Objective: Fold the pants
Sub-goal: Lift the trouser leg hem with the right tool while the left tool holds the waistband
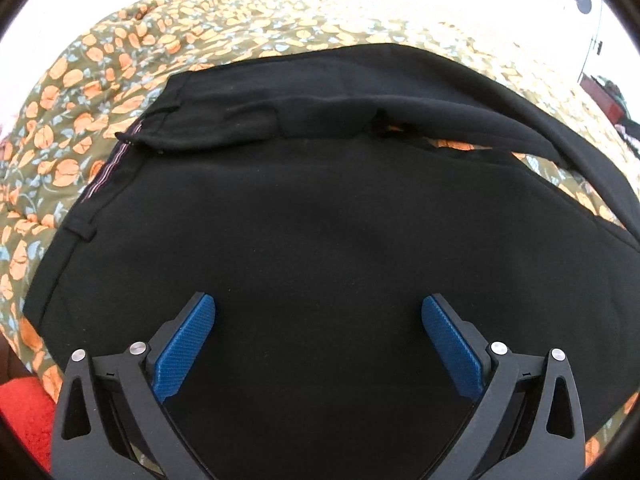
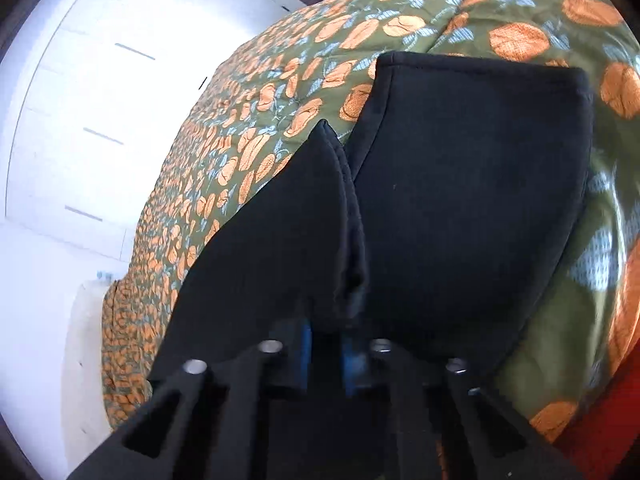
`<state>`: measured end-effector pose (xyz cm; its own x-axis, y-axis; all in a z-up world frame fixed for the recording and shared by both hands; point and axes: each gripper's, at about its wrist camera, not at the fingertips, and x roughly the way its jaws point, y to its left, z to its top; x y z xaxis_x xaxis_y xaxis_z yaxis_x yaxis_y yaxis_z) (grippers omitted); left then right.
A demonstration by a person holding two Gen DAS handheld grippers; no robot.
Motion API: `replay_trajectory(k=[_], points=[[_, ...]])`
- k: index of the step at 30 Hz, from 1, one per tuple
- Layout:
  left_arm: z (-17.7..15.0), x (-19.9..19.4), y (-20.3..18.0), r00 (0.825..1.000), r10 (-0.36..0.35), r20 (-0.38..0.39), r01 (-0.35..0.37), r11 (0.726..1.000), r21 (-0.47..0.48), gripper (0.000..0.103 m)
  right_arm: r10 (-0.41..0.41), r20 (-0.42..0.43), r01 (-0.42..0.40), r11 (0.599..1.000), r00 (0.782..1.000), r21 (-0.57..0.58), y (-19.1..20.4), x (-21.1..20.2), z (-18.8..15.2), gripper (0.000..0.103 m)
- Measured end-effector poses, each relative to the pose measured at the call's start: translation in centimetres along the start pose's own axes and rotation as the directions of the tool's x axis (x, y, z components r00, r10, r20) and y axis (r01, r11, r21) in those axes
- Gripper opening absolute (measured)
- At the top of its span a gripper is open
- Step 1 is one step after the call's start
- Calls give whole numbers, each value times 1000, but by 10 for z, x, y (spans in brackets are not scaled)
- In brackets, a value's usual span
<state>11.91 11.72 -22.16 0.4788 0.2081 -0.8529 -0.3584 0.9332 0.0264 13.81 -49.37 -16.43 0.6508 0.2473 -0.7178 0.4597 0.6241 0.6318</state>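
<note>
Left wrist view: the left gripper [image 1: 318, 320] hung with jaws wide apart, holding nothing, over black pants [image 1: 320, 220] spread on a floral quilt [image 1: 120, 60], waistband leftward, legs apparently already laid together. Right wrist view: the right gripper [image 2: 326, 354] was clamped on a pinched pant hem [image 2: 340, 240]; its blue pads were mostly buried in cloth. Lengthwise folds seemingly remained.

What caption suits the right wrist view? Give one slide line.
Right claw shut on black pants hem, lifted above the floral bedspread.
</note>
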Motion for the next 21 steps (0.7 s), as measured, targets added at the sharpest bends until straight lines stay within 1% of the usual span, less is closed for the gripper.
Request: replay_trajectory(k=[1, 2, 3, 4, 5, 6, 7, 9, 10, 11, 13, 15, 16, 18, 21], points=[[4, -1, 1, 1000, -8, -26, 8, 1000, -9, 102, 25, 3, -25, 1000, 1000, -14, 6, -5, 1, 7], [7, -3, 1, 999, -20, -42, 20, 1000, -19, 102, 71, 6, -71, 997, 997, -36, 16, -15, 3, 7], [14, -6, 4, 997, -52, -53, 50, 998, -40, 102, 111, 8, -110, 992, 994, -67, 26, -23, 4, 7], [22, -10, 6, 996, -81, -45, 78, 995, -64, 102, 163, 7, -160, 979, 987, -124, 42, -37, 7, 7], [29, -13, 7, 994, -104, -32, 101, 991, -88, 102, 197, 2, -194, 967, 980, -163, 52, -47, 9, 7], [43, -18, 10, 989, -146, -11, 144, 981, -130, 102, 229, -4, -225, 953, 973, -203, 64, -58, 10, 7], [55, -20, 11, 983, -185, 2, 183, 970, -161, 102, 273, -19, -269, 930, 962, -251, 78, -73, 11, 7], [82, -19, 10, 960, -278, 18, 275, 935, -223, 102, 323, -45, -321, 896, 945, -307, 96, -88, 10, 7], [98, -17, 8, 943, -331, 26, 326, 910, -256, 102, 347, -58, -345, 876, 936, -336, 103, -99, 8, 7], [109, -14, 7, 929, -368, 33, 362, 890, -279, 102, 376, -78, -377, 848, 923, -373, 113, -112, 7, 7], [136, 0, 4, 889, -457, 37, 441, 831, -338, 102, 402, -98, -404, 813, 910, -420, 119, -133, 2, 7], [153, 20, 0, 870, -493, 10, 457, 799, -390, 102, 430, -125, -437, 773, 894, -459, 123, -154, -6, 7], [158, 27, -2, 868, -497, -2, 454, 794, -406, 102, 441, -137, -449, 757, 887, -474, 125, -160, -8, 7], [165, 43, -7, 865, -501, -32, 440, 787, -433, 102, 460, -161, -474, 724, 873, -502, 130, -174, -12, 7], [173, 55, -13, 864, -500, -53, 428, 786, -446, 101, 476, -205, -504, 673, 855, -542, 131, -194, -24, 7]])
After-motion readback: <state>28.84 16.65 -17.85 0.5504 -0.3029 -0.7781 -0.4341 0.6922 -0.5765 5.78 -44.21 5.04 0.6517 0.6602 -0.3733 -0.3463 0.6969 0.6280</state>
